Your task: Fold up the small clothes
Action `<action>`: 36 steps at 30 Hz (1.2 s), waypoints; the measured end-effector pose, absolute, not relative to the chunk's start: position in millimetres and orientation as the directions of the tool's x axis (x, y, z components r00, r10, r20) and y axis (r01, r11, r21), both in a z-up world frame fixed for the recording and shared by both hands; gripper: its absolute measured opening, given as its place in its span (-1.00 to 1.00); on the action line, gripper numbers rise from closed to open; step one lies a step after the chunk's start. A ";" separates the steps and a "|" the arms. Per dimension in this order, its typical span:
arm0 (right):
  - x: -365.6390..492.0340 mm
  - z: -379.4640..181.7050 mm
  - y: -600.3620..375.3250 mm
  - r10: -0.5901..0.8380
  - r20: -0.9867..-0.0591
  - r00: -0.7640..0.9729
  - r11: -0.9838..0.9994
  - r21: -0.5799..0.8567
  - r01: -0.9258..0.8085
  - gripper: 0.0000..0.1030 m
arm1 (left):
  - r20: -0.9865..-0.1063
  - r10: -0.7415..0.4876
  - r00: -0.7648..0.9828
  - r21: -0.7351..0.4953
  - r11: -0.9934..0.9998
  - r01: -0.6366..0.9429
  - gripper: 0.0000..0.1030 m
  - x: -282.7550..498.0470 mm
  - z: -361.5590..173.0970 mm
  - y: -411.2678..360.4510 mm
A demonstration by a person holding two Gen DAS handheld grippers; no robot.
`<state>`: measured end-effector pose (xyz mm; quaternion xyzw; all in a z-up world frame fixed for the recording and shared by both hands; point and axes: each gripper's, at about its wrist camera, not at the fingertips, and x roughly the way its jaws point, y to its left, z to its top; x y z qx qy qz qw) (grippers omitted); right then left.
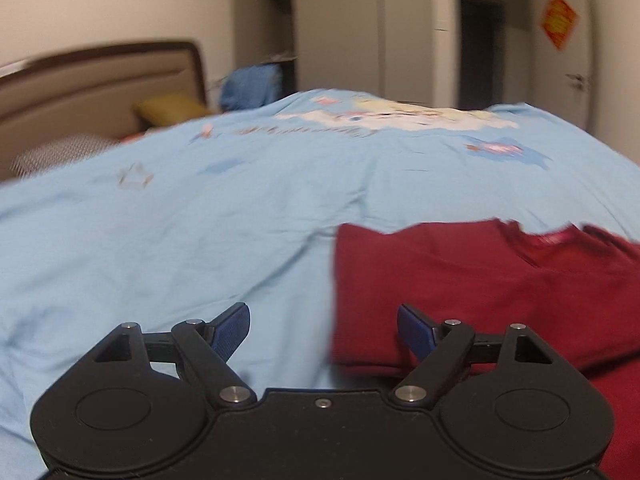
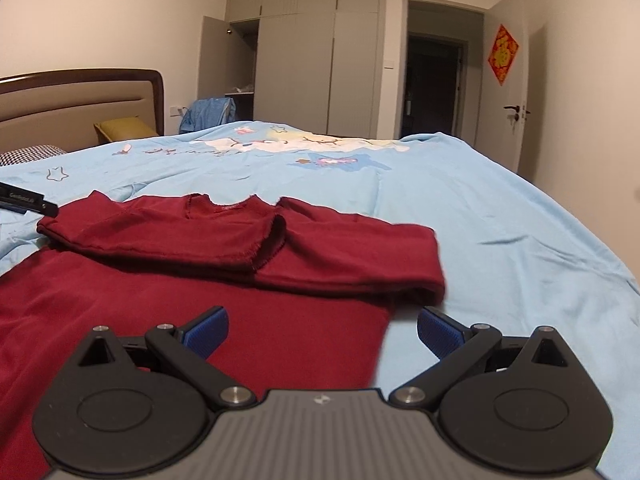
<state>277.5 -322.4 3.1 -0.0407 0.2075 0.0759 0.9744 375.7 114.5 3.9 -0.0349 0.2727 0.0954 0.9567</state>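
A light blue duvet (image 2: 500, 216) with a cartoon print covers the bed and serves as the folding surface: broad and fairly flat, though it is wrinkled and soft, so cloth pressed into it will likely sink a little. On its near side lies the dark red long-sleeved top (image 2: 224, 320), body spread toward the cameras and neckline (image 2: 224, 206) pointing to the far side of the bed. Both sleeves are already folded in across the chest, their cuffs overlapping near the middle (image 2: 272, 240), which narrows the garment to a rough rectangle. The judgement is that the sleeve stage is done and the lengthwise fold, hem brought up toward the collar, is what remains.

The two tools sit low over the near part of the garment, one at each side edge, which suits picking up the two lower corners together. The left gripper (image 1: 323, 330) hangs with its blue pads spread wide and nothing between them; one pad is over bare duvet, the other over red cloth, so it straddles the top's left edge (image 1: 336, 280). That view is motion-blurred. The right gripper (image 2: 323, 332) is likewise spread and empty, straddling the right edge of the body just below the folded sleeve's fold (image 2: 434, 280). Neither visibly touches the fabric.
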 end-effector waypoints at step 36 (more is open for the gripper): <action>206.9 -14.6 -313.2 0.185 -0.529 0.828 0.930 -0.179 -0.322 1.00 | -0.540 -0.007 0.842 -0.132 0.988 -0.076 0.60 239.4 -13.0 103.0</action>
